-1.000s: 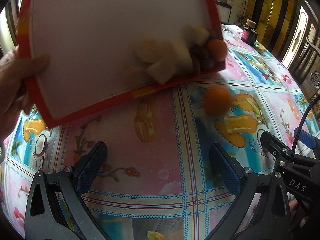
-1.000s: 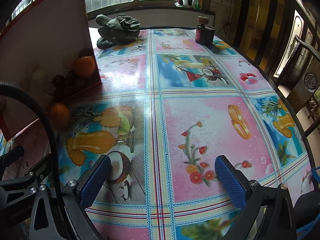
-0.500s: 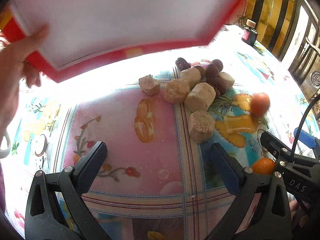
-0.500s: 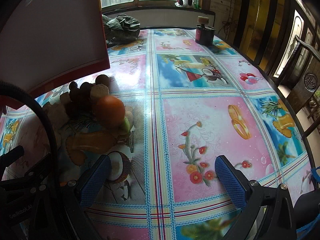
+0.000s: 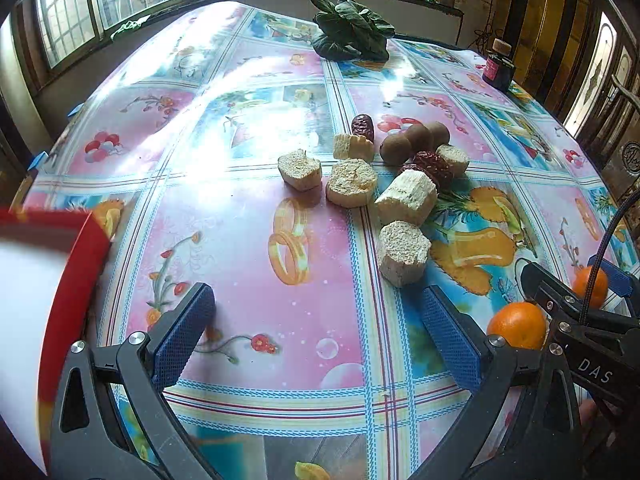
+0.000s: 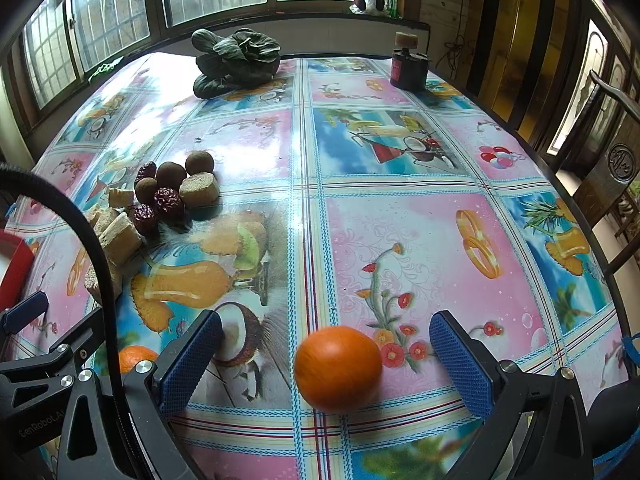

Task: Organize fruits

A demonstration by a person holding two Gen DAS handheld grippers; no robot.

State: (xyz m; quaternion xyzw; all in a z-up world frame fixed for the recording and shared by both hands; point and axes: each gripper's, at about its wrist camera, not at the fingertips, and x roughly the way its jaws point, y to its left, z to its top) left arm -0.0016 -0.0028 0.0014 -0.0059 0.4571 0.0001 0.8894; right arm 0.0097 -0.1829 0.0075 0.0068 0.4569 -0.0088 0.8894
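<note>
A pile of fruit lies on the patterned tablecloth: several pale cut chunks (image 5: 404, 197), red dates (image 5: 434, 164) and brown round fruits (image 5: 416, 138); the pile also shows in the right wrist view (image 6: 168, 196). One orange (image 6: 338, 368), blurred, lies between my right gripper's open fingers. Two more oranges (image 5: 517, 325) (image 5: 590, 286) lie right of my left gripper. My left gripper (image 5: 318, 336) is open and empty, just short of the nearest chunk (image 5: 402, 254). My right gripper (image 6: 326, 364) is open around the orange, not touching it.
A red-rimmed white tray (image 5: 36, 304) is at the left edge. A bunch of dark leafy greens (image 5: 350, 36) and a dark bottle (image 5: 498, 66) stand at the far side. A wooden chair (image 6: 612, 168) is beyond the table's right edge.
The tray tipped the fruit onto the table and then moved down to the left. The oranges rolled toward the grippers; one now lies between the right fingers.
</note>
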